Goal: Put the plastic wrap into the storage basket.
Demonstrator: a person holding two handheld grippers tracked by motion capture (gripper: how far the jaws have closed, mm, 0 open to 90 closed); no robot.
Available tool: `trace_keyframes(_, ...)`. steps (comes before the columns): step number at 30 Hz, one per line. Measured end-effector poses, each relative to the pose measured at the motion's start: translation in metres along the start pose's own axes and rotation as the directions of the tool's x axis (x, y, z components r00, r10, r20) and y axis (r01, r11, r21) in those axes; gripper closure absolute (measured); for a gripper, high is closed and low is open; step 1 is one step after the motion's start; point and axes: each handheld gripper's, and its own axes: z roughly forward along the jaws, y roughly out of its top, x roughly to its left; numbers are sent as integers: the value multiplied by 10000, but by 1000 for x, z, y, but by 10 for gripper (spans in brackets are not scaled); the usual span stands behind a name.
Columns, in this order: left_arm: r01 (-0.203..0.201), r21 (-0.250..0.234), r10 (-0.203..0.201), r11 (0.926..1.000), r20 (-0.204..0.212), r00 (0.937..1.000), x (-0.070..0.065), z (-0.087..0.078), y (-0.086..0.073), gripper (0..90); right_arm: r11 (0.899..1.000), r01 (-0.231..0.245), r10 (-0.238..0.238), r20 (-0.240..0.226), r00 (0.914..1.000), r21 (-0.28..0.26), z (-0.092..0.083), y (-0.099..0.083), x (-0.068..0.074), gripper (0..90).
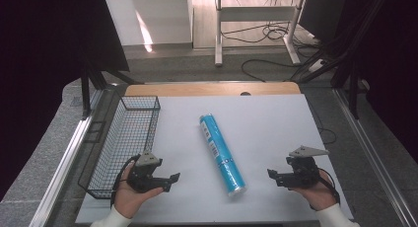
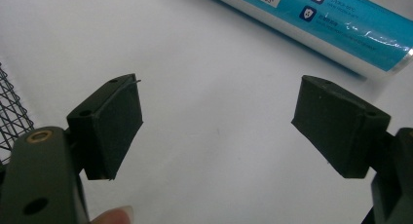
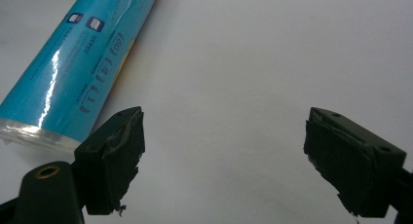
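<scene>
1. The long cyan plastic-wrapped cylindrical roll (image 1: 222, 154) is seen lying flat on the white tabletop (image 1: 266, 133), between the two claws and apart from both.
2. The left gripper (image 1: 173, 179) is released: its jaws are spread with nothing between them, and the roll lies ahead of it and to its right, as the left gripper view shows (image 2: 336, 24).
3. The right gripper (image 1: 270, 175) is likewise released and empty; the roll's near capped end (image 3: 34, 131) is found just beyond its left jaw.
4. The roll's long axis runs away from the person, slanting leftward at the far end, so it lies crosswise to both claws' approach.
5. The near end is judged about equally close to either claw, the right perhaps slightly nearer.
6. The black wire mesh basket (image 1: 129, 138) stands just behind and left of the left gripper; open tabletop is left around the roll on both sides.
</scene>
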Motion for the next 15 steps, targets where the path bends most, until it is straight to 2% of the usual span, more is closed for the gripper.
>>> trace_keyframes(8, -15, -40, 15, 10000, -4, 10000, 0, -1, 1, 181, 9995, -104, 95, -305, 9995, -295, 0, 13, 7, 180)
trace_keyframes(15, -33, -94, 33, 10000, 28, 10000, -2, -1, 1, 181, 9997, -142, 134, -428, 9990, -174, 5, 22, 8, 195)
